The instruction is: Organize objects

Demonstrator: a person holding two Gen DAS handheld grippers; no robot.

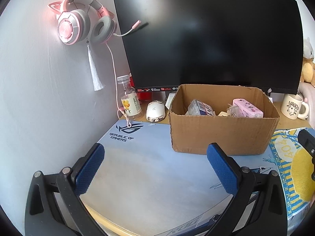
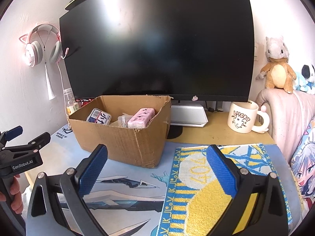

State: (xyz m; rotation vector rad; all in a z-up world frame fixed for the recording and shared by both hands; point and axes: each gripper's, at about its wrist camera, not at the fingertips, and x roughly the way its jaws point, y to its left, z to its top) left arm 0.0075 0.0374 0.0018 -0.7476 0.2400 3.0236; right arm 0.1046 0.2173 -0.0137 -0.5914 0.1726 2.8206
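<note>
An open cardboard box (image 1: 220, 131) (image 2: 126, 139) stands on the blue desk mat in front of the monitor. Inside it lie a pink packet (image 1: 249, 108) (image 2: 140, 118), a clear case with a blue label (image 1: 200, 108) (image 2: 99, 117) and some clear plastic pieces. My left gripper (image 1: 155, 165) hovers open over the bare mat, left of the box, holding nothing. My right gripper (image 2: 157, 167) is open above a yellow and blue towel (image 2: 206, 192) (image 1: 293, 169) lying flat on the mat right of the box. The left gripper (image 2: 27, 135) also shows at the left edge of the right wrist view.
A big dark monitor (image 2: 157, 45) fills the back. A cream mug (image 2: 243, 117) stands at the right, a white mouse (image 1: 155, 111) and a small bottle (image 1: 131, 100) at the left. Pink headphones (image 1: 78, 23) hang on the wall. Plush toys (image 2: 277, 66) sit on a padded chair back.
</note>
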